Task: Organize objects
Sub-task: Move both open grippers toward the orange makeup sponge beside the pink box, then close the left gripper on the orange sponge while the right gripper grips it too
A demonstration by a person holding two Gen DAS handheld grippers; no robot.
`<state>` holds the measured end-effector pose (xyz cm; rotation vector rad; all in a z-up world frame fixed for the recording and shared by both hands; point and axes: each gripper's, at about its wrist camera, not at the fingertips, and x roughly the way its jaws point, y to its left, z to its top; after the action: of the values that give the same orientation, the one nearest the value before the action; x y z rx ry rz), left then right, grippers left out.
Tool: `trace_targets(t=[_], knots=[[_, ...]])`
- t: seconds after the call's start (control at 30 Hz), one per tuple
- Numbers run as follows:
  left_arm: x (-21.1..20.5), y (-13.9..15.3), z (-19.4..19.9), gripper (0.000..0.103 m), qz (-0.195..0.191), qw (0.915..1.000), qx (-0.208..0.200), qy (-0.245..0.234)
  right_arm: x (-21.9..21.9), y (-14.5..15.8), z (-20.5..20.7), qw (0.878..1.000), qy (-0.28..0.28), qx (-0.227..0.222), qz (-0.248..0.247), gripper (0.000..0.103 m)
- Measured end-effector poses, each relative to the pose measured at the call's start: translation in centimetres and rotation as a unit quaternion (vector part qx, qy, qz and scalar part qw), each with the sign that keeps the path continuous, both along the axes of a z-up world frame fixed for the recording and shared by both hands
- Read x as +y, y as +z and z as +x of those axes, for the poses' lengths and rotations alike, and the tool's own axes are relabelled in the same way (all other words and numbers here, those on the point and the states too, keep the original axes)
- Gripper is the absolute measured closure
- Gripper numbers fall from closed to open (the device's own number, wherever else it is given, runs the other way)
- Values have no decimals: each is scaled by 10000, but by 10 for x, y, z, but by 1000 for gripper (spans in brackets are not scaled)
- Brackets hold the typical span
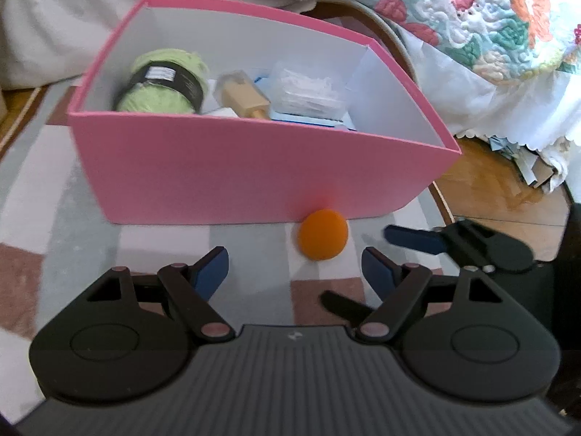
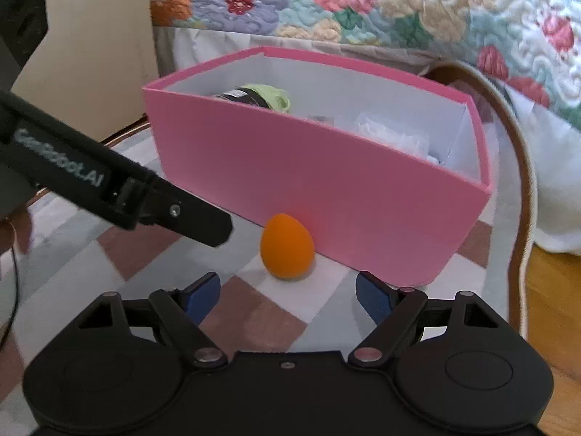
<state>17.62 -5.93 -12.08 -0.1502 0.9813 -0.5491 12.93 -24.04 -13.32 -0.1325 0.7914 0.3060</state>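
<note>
Checked rug (image 2: pixel 254 312) | left tool (image 1: pixel 296 270) "GenRobot.AI", spread, empty | right tool (image 2: pixel 288 290) spread | orange egg (image 2: pixel 287 250) touching pink box (image 2: pixel 326 196)

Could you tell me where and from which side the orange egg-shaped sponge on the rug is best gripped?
Probably across its wide lower belly. The orange sponge stands upright, narrow end up, close against the pink box, so come from the open rug side in front, pads on its left and right flanks. The right gripper is open and nearly lined up.

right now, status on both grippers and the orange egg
Left gripper open, empty. Right gripper open, empty. Orange egg on rug, beside pink box. Nothing between right gripper and egg.
</note>
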Motion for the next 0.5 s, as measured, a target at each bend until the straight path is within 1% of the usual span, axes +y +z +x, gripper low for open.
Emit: trace_targets(t=[0.1,0.17,0.23,0.3,0.33,0.4,0.43,0.5], knots=[[-3,-8,3,24,-87,9999,-81,-79,3,-15,7,10000,27,35,25,18],[-1,-13,7,25,-310,9995,-21,-55,6,-21,10,10000,-7,19,-61,18],[0,-17,13,28,-610,9981,76,-25,7,-24,14,10000,-27,17,-6,18],[-2,-20,17,37,-700,9974,137,-34,9,-26,18,10000,-18,44,23,21],[-5,-21,18,39,-657,9977,173,-89,10,-27,19,10000,-8,43,13,22],[-10,-23,19,46,-610,9978,211,-132,12,-26,22,10000,-13,-14,17,27],[-10,-24,18,48,-666,9975,216,-131,12,-26,23,10000,-12,-27,39,30],[-11,-26,17,56,-723,9970,240,-164,13,-25,24,10000,-1,-27,69,42]])
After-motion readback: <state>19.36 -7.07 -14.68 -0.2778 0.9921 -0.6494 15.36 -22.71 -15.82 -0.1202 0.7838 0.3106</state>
